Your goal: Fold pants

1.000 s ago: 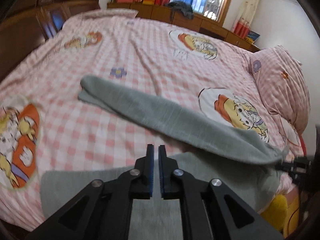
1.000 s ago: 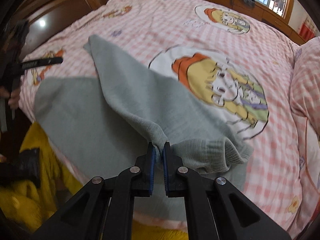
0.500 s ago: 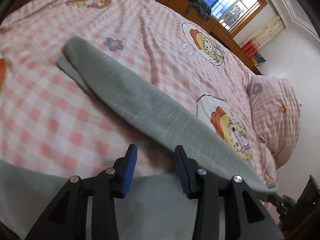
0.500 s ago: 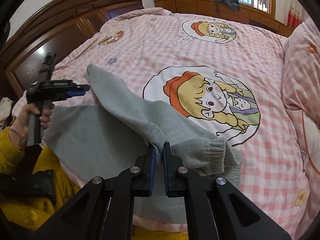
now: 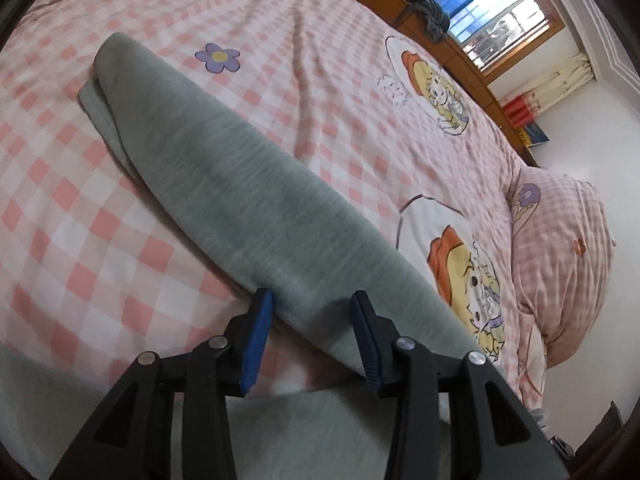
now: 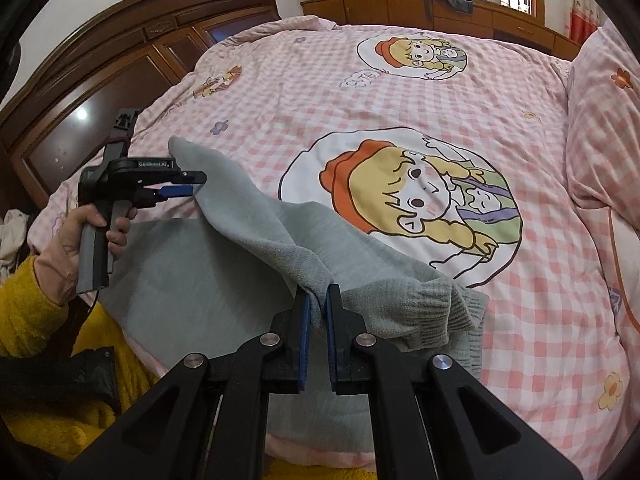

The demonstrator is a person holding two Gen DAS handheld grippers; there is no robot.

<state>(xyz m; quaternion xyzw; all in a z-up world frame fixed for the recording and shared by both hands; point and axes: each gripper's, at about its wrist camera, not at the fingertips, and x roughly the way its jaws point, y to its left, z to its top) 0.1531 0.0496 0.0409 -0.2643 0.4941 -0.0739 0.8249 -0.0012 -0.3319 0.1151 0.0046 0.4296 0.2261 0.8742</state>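
Note:
Grey pants (image 6: 180, 280) lie along the near edge of a pink checked bed (image 6: 360, 92). One leg (image 5: 224, 184) is folded over and runs diagonally across the bedspread. My right gripper (image 6: 318, 300) is shut on a pinch of this leg near the ribbed cuff (image 6: 432, 312) and holds it a little off the bed. My left gripper (image 5: 310, 304) stands open with the raised leg fold between its blue pads (image 5: 258, 332), which do not press on it. In the right wrist view the left gripper (image 6: 196, 184) sits at the leg's left edge.
A pink checked pillow (image 5: 560, 248) lies at the right end of the bed. A dark wooden headboard (image 6: 100, 80) rises on the left, a wooden cabinet (image 6: 400, 8) at the back under the window. A person's hand (image 6: 80, 236) and yellow sleeve (image 6: 24, 312) are at the left.
My left gripper went from shut to open and came down and forward onto the folded leg. My right gripper stayed shut on the leg and rose slightly.

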